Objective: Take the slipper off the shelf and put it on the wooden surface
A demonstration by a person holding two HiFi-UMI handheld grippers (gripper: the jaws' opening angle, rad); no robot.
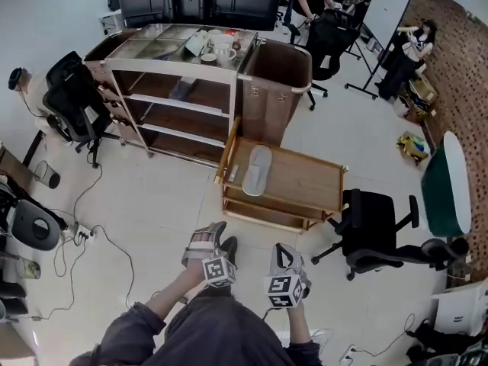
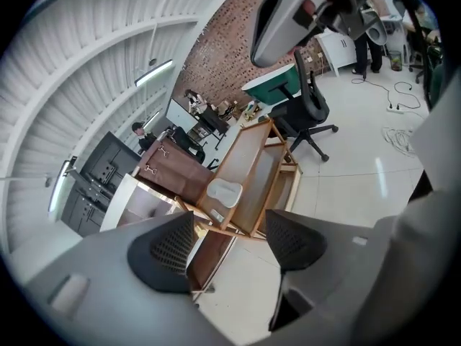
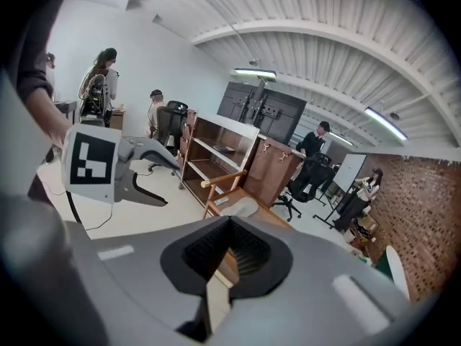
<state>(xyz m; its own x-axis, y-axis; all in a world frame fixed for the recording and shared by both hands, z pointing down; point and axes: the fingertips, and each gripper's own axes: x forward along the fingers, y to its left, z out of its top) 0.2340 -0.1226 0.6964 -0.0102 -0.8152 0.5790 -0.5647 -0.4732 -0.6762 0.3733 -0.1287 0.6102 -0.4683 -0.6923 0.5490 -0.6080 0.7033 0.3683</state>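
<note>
While my left tongs gape empty, the slipper lies centre-frame. Only their own view shows my right tongs closed, empty.

Black office chair, right of the right gripper; brown cabinet and whiteboard, far ahead of it.

Brick wall, white floor, office chair

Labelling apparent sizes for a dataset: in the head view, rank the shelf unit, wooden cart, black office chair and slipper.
Largest: shelf unit.
Next: wooden cart and black office chair, which look about alike, so I won't rank them.
Smallest: slipper.
</note>
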